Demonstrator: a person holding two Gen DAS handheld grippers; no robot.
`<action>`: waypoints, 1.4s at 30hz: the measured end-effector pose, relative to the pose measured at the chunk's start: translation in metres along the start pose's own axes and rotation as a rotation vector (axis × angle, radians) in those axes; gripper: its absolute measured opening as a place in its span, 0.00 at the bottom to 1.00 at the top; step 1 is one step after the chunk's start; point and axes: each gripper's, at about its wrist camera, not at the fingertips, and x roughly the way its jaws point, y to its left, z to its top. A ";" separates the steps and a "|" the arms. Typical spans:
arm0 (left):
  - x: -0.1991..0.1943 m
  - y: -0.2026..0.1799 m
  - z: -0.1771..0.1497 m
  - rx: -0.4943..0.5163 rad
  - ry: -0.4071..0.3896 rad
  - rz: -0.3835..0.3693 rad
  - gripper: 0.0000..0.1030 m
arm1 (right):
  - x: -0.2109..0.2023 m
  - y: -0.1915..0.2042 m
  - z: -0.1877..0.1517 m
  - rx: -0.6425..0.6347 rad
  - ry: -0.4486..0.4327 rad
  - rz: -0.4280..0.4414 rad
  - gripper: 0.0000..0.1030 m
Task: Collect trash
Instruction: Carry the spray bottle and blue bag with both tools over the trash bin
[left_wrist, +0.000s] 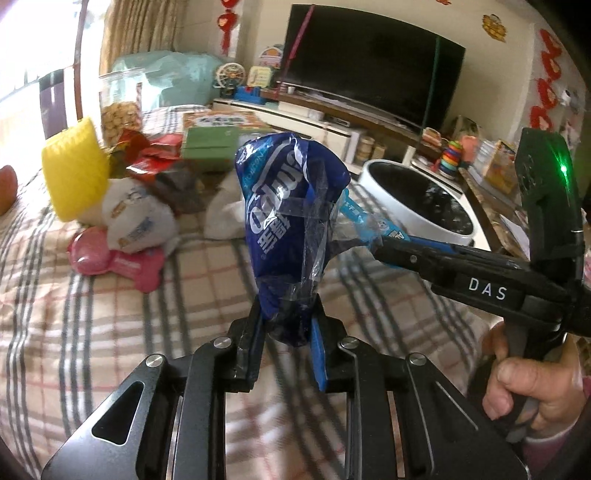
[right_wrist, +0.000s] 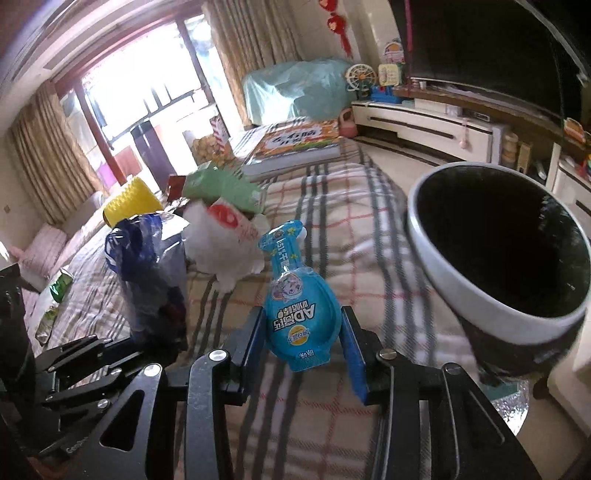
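Observation:
My left gripper (left_wrist: 286, 328) is shut on a crumpled dark blue wrapper (left_wrist: 284, 206) with clear film, held upright above the plaid cloth. My right gripper (right_wrist: 304, 332) is shut on a light blue drink pouch (right_wrist: 299, 314), its neck pointing away from me. In the left wrist view the right gripper (left_wrist: 364, 230) comes in from the right, the pouch (left_wrist: 354, 212) just behind the wrapper. In the right wrist view the wrapper (right_wrist: 147, 266) stands at the left. A white-rimmed bin (right_wrist: 498, 266) with a black liner gapes at the right, also as the bin (left_wrist: 421, 195) beyond the grippers.
More litter lies on the plaid cloth (left_wrist: 110, 332): a yellow cup (left_wrist: 74, 170), white bag (left_wrist: 136, 218), pink packet (left_wrist: 118, 262), red wrappers (left_wrist: 155, 158), green box (left_wrist: 210, 147). A book (right_wrist: 295, 144), a biscuit jar (left_wrist: 120, 107) and a TV (left_wrist: 369, 62) on its stand are farther off.

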 end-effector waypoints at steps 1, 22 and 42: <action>0.001 -0.005 0.001 0.007 0.001 -0.005 0.20 | -0.004 -0.003 0.000 0.010 -0.006 -0.001 0.40; 0.036 -0.069 0.018 0.115 0.065 -0.089 0.20 | -0.055 -0.071 -0.011 0.132 -0.084 -0.093 0.40; 0.073 -0.124 0.064 0.225 0.127 -0.117 0.20 | -0.069 -0.125 0.009 0.196 -0.122 -0.152 0.39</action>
